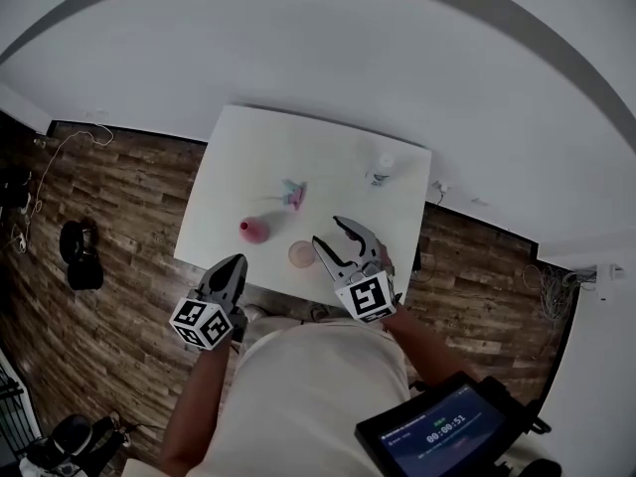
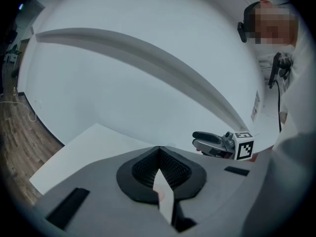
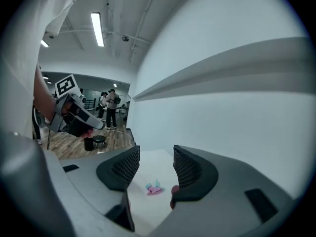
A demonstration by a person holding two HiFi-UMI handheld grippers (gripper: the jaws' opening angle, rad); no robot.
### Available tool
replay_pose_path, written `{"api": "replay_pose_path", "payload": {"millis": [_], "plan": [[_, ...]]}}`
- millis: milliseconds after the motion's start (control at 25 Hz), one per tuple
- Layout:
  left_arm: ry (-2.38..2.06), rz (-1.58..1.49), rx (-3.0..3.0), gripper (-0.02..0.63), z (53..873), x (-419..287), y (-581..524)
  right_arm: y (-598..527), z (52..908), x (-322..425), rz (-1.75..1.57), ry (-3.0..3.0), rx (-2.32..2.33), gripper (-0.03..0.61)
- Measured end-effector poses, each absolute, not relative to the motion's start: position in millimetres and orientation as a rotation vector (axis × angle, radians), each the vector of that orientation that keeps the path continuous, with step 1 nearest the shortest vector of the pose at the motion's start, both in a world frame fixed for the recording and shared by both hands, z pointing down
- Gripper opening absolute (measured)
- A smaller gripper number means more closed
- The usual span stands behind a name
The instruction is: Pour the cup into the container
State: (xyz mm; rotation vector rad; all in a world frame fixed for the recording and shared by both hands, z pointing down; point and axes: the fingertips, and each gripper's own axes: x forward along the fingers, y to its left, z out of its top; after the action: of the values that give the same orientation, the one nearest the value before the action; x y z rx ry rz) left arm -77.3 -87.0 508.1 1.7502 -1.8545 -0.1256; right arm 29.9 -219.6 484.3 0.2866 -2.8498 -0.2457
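Two grippers over a smooth white rectangular table (image 1: 238,157), both empty.
The rounded pink cup (image 1: 254,230) sits near the table's front edge, beside a round, pale, shallow container (image 1: 301,254); their contents are too small to tell. The left gripper (image 1: 237,262) has its jaws pressed together. The right gripper (image 1: 327,230) has its ribbed black jaws partly apart.

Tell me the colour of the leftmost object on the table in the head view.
Pink. The rounded object shows best in the head view, near the table's front edge.

Left claw (image 1: 235,264) closed – right claw (image 1: 331,233) parted, empty.
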Motion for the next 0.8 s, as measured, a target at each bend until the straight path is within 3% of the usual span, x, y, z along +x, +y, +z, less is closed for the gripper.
{"api": "replay_pose_path", "payload": {"millis": [280,800], "plan": [[-1.839,-0.116,1.760,0.009,512.3,-61.8,-85.8,-238.1,480.3,58.4,-0.301,-2.829,0.489,0.218],[-1.799,-0.121,1.767,0.009,519.3,-53.7,-88.9,-230.5,485.4,63.3,-0.284,-2.811,0.443,0.218]]}}
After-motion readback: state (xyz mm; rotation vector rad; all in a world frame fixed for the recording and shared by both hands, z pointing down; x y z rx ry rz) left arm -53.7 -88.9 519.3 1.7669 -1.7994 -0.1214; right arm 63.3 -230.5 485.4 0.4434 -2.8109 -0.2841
